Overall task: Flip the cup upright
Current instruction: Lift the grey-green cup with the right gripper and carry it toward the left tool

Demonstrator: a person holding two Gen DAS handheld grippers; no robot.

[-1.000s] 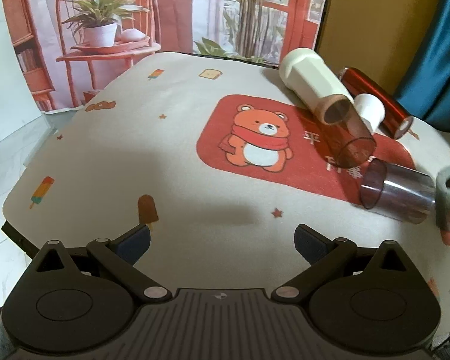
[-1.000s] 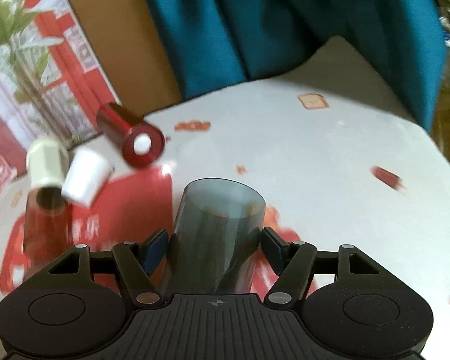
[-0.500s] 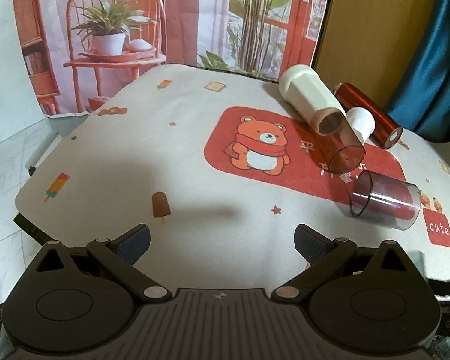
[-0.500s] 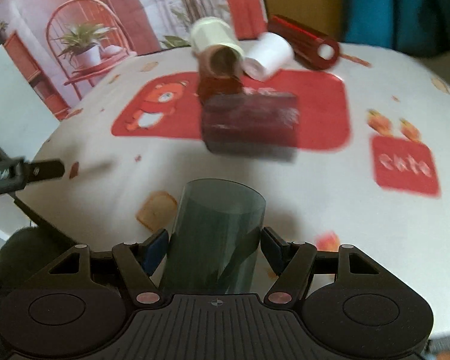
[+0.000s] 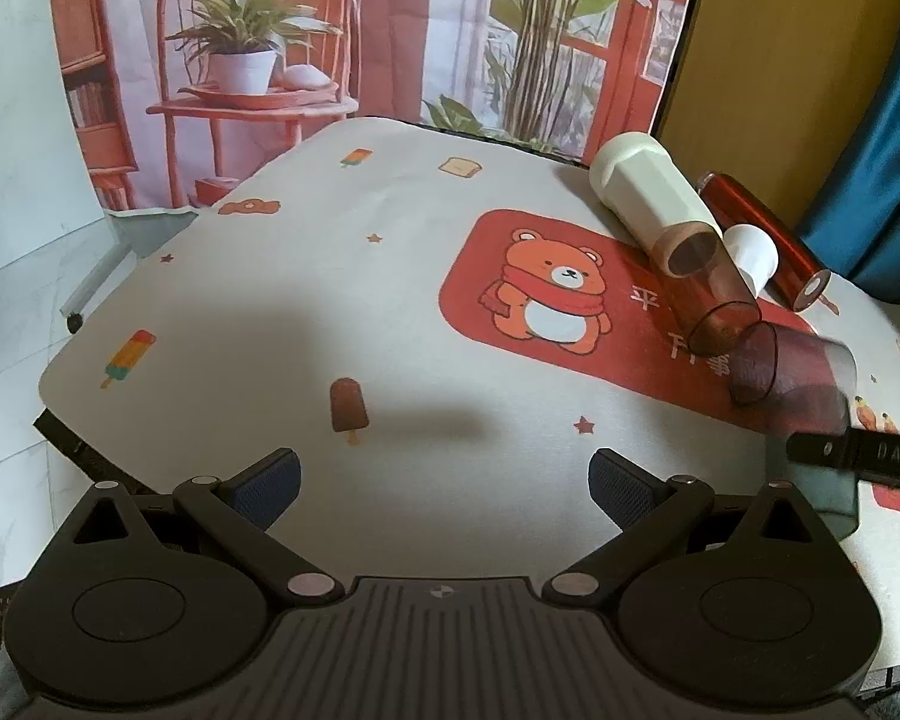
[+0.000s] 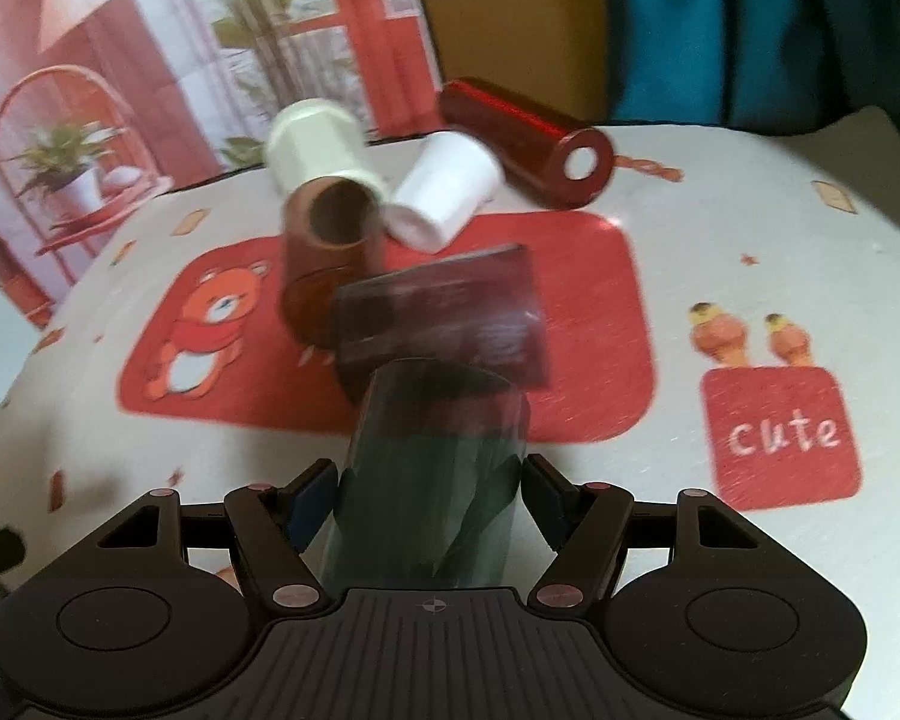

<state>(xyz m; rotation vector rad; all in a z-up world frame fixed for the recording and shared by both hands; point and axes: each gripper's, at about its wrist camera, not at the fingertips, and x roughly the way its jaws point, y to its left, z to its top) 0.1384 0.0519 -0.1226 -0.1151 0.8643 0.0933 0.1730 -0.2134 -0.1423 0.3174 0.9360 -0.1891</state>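
My right gripper [image 6: 426, 477] is shut on a smoky grey translucent cup [image 6: 432, 462], held between the pads with its far end pointing forward over the table. In the left wrist view that cup [image 5: 816, 474] shows at the right edge under the right gripper's finger. My left gripper [image 5: 444, 474] is open and empty above the table's near left part. A dark purple translucent cup [image 6: 444, 318] lies on its side on the red mat; it also shows in the left wrist view [image 5: 792, 372].
Behind the purple cup lie a brown tumbler [image 6: 330, 240] nested with a white cup [image 6: 312, 144], a small white cup [image 6: 444, 192] and a red metallic cylinder [image 6: 528, 144]. The tablecloth [image 5: 330, 276] has a red bear mat [image 5: 558, 294]. The table edge [image 5: 66, 420] falls away at left.
My right gripper, holding the grey cup, swung round to face the lying cups and closed in on the purple cup. The left gripper rose and drew back slightly, staying open.
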